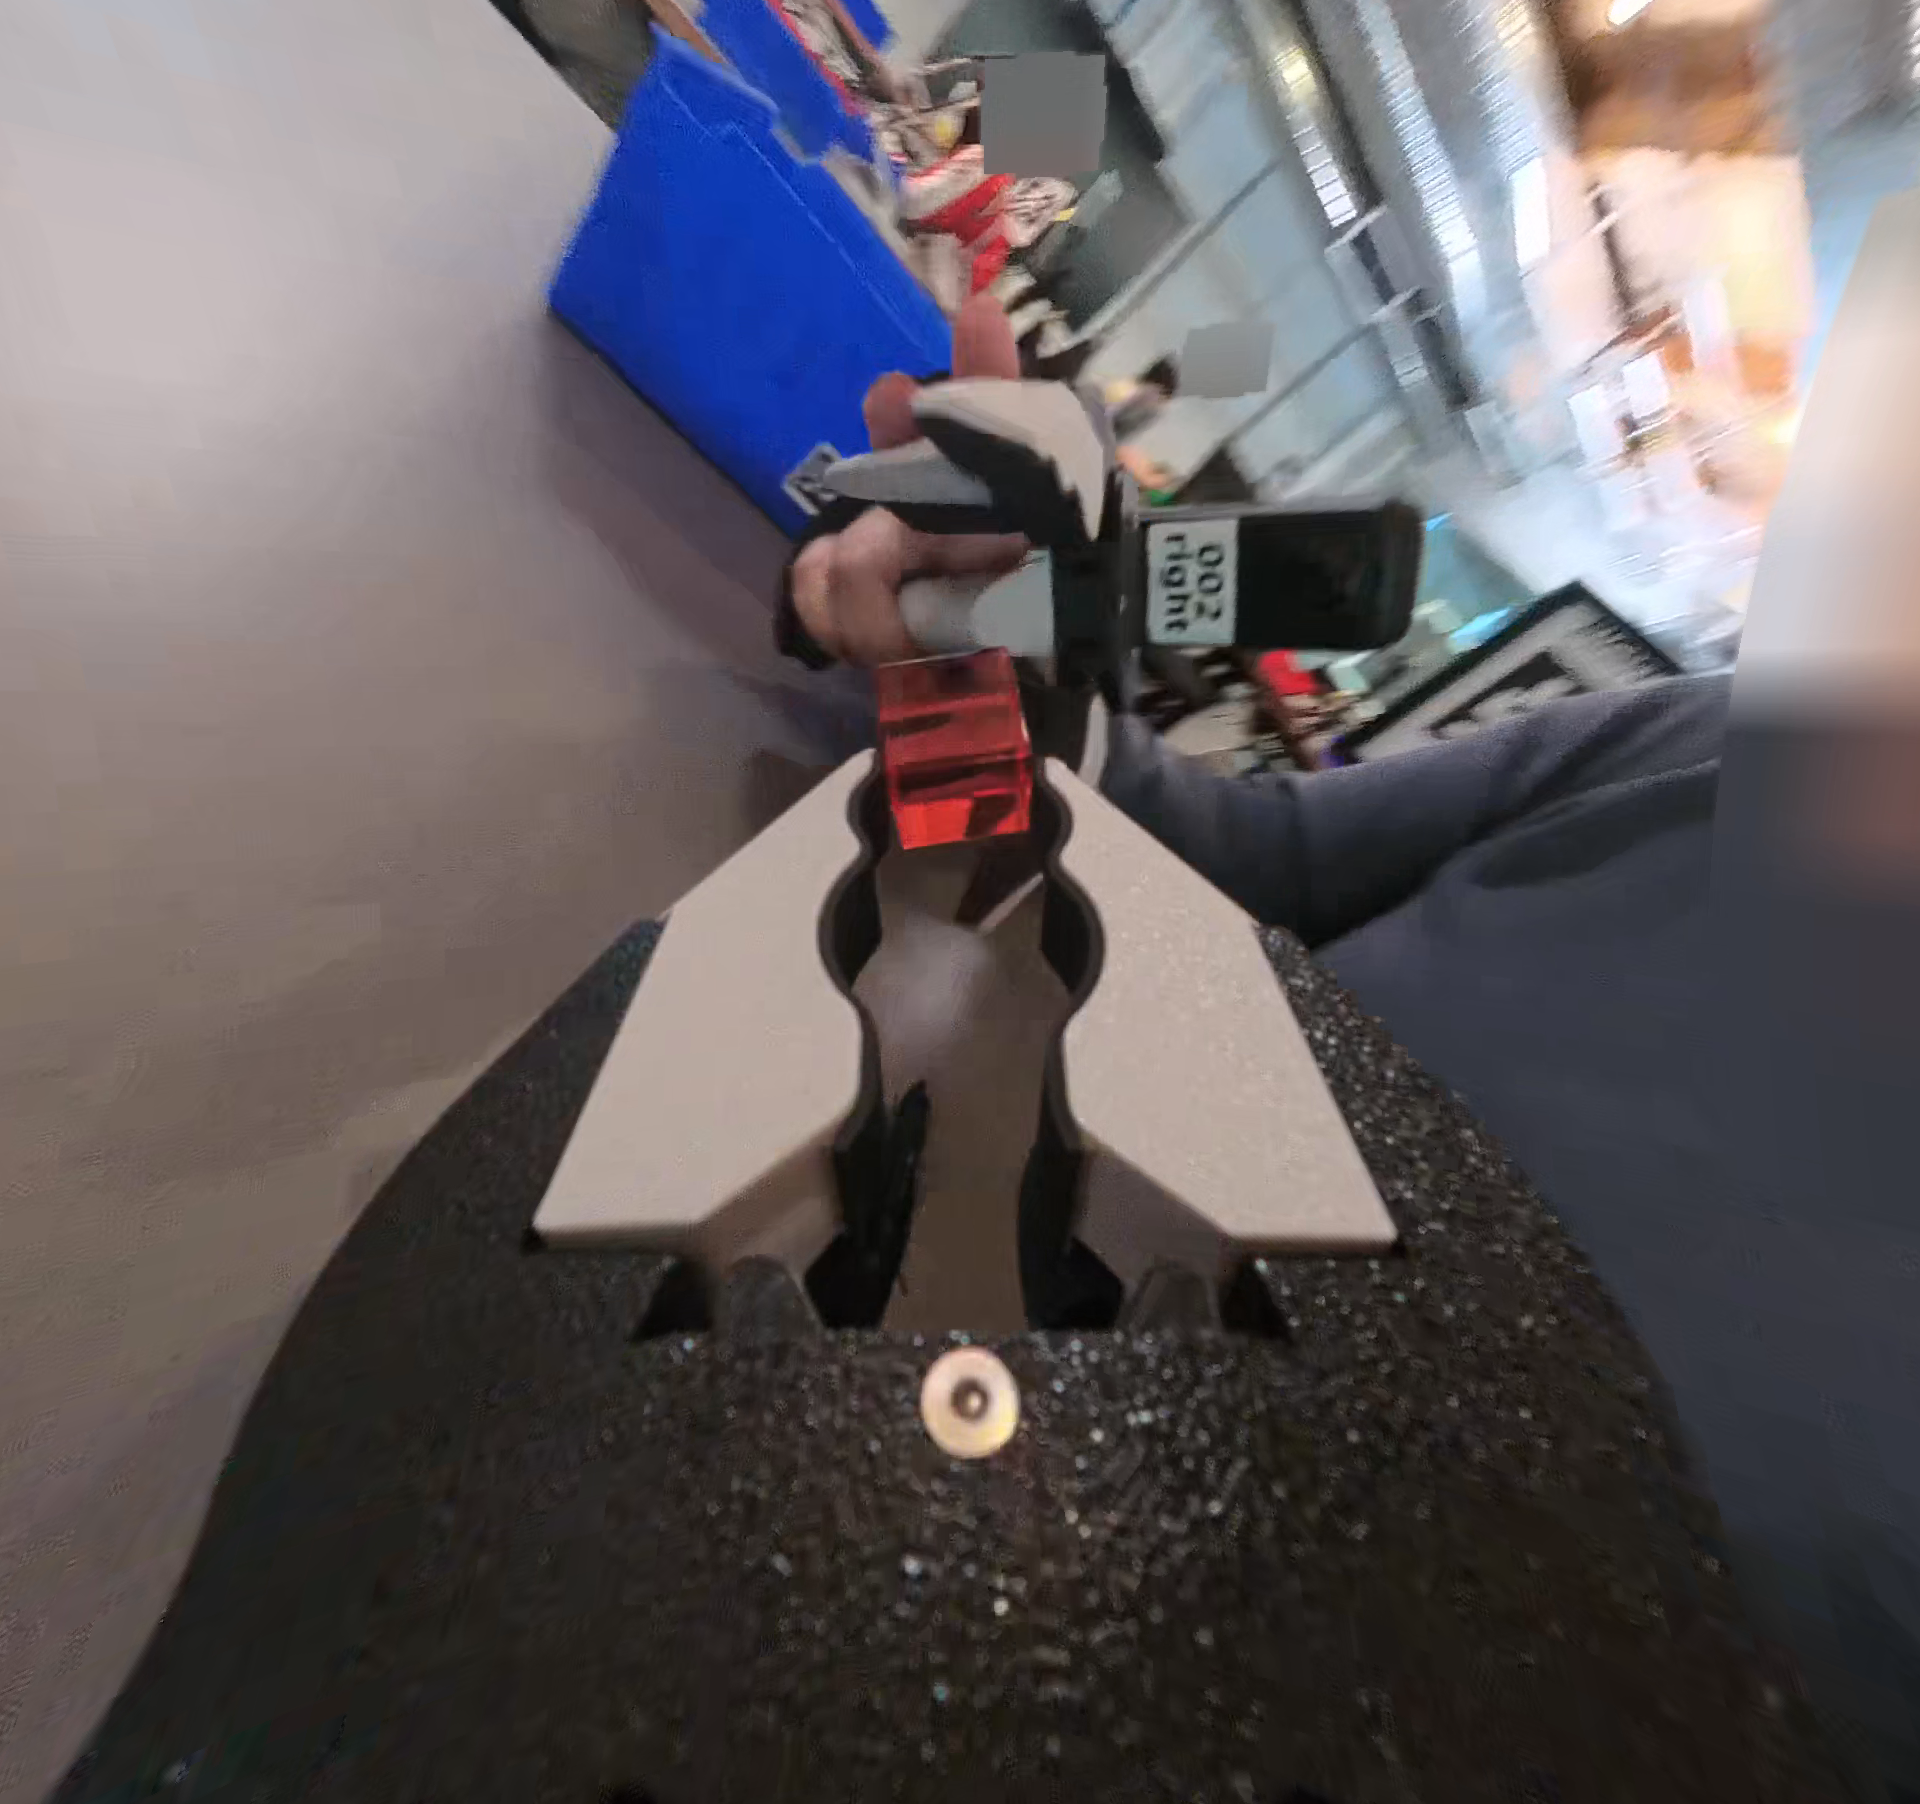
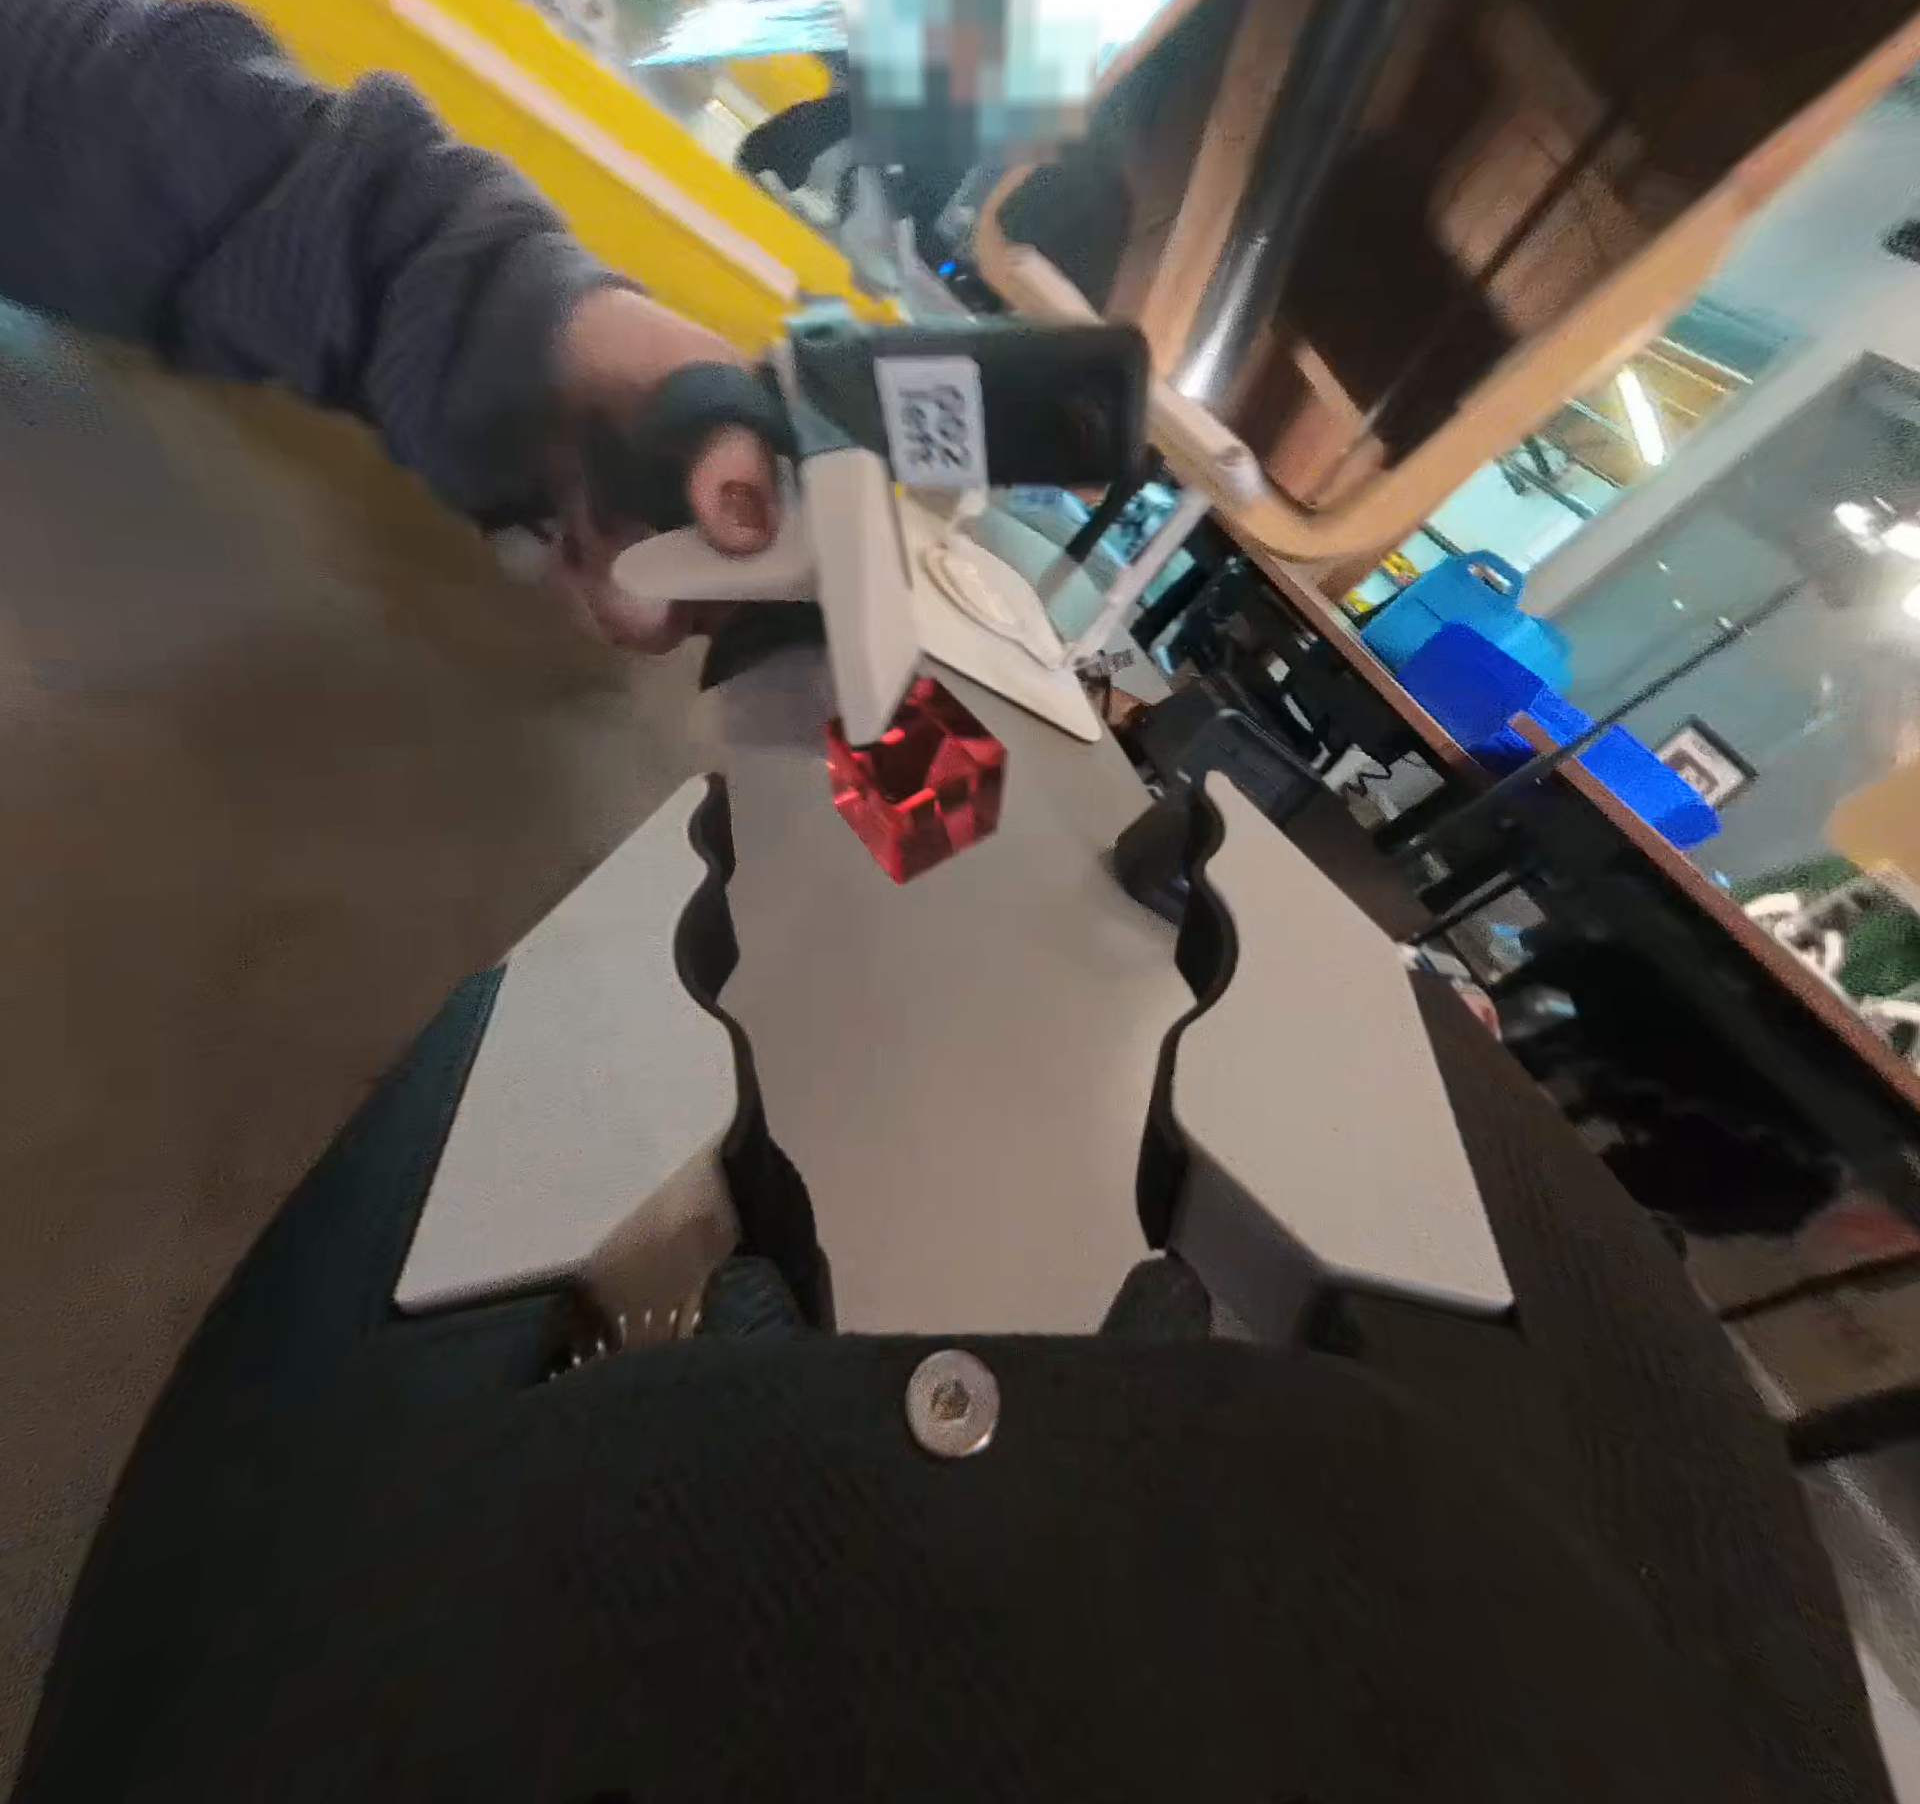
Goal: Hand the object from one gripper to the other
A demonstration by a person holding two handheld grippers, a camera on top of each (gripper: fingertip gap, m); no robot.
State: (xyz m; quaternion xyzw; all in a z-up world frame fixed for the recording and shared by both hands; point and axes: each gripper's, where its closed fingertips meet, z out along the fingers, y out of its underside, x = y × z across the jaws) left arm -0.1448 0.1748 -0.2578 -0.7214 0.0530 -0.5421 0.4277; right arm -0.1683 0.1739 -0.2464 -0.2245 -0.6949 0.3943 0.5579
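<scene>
one claw [image 1: 956,793] pinching red cube [image 1: 954,757], other claw [image 2: 961,798] spread

The red cube's [image 1: 954,755] lower part is perhaps hidden between the left gripper's [image 1: 956,793] fingertips.

Clear red cube [image 1: 954,755], glossy, with darker red facets and bright highlights. Left gripper [image 1: 956,798]: pale grey fingers [image 1: 727,1027] with black wavy inner edges, on a speckled black body. Right gripper [image 2: 961,809]: the same pale grey fingers [image 2: 582,1110] on a matte black body with a silver screw [image 2: 952,1402]. Blue bin [image 1: 727,300]. Dark grey sleeve [image 2: 260,227]. Yellow board [image 2: 582,144]. White label on a black device [image 2: 997,404].
</scene>
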